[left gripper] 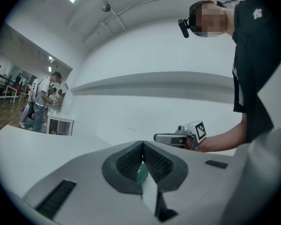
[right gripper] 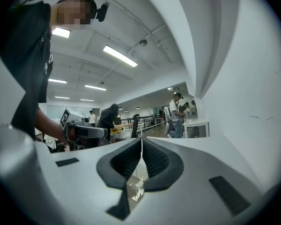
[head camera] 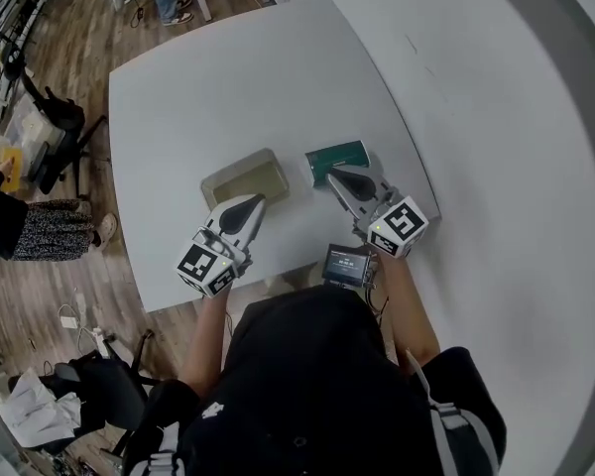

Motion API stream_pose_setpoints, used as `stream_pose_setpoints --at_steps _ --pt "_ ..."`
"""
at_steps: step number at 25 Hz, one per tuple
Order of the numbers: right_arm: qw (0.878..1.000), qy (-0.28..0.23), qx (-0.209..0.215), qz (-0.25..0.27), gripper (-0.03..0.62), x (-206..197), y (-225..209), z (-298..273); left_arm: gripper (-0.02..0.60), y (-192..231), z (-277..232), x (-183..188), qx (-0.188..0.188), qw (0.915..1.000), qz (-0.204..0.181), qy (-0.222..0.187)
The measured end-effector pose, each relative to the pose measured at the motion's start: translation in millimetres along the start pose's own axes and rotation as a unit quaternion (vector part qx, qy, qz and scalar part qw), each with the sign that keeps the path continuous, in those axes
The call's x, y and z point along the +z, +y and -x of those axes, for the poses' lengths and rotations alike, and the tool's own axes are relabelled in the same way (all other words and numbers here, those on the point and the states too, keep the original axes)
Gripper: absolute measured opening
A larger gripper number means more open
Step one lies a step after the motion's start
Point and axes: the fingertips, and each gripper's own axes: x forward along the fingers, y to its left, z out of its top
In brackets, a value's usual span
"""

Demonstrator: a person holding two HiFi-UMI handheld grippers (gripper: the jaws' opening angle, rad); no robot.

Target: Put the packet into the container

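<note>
A dark green packet (head camera: 337,161) lies flat on the white table (head camera: 228,87). To its left stands a shallow clear rectangular container (head camera: 244,178) with nothing in it. My right gripper (head camera: 330,175) is shut and holds nothing, its tips at the packet's near left corner. My left gripper (head camera: 260,200) is also shut and holds nothing, its tips over the container's near right corner. In the left gripper view the jaws meet at the tips (left gripper: 143,144), with a sliver of the green packet (left gripper: 141,174) below them. The right gripper view shows shut jaws (right gripper: 141,139) and the container (right gripper: 136,190) beneath them.
The table's near edge (head camera: 278,278) runs just behind both grippers. A small screen device (head camera: 347,263) hangs at my waist. Left of the table is wooden floor with a dark chair (head camera: 59,132) and a standing person (head camera: 30,228). More people stand far off (right gripper: 177,114).
</note>
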Motion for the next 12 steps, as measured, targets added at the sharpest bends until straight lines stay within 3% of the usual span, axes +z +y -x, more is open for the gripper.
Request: stream_pose_setpoints --at_steps 4,6,9,12 --pt "0.999 0.036 0.024 0.001 0.033 -28.4 -20.1 9.6 0.009 -6.4 -18.2 -1.2 0.006 0.9999 0.004 0.008" --pt "0.998 0.05 0.026 0.009 0.234 -43.7 -29.6 10.1 0.009 -5.5 -23.9 -6.8 0.011 0.9998 0.005 0.016" --pt "0.997 0.069 0.023 0.021 0.338 -64.5 -44.0 10.1 0.009 -6.8 -31.7 -6.7 0.018 0.9996 0.004 0.022" --pt "0.995 0.1 -0.007 0.025 0.405 -90.5 -67.3 11.2 0.009 -4.7 -32.6 -7.6 0.024 0.9994 0.001 0.023"
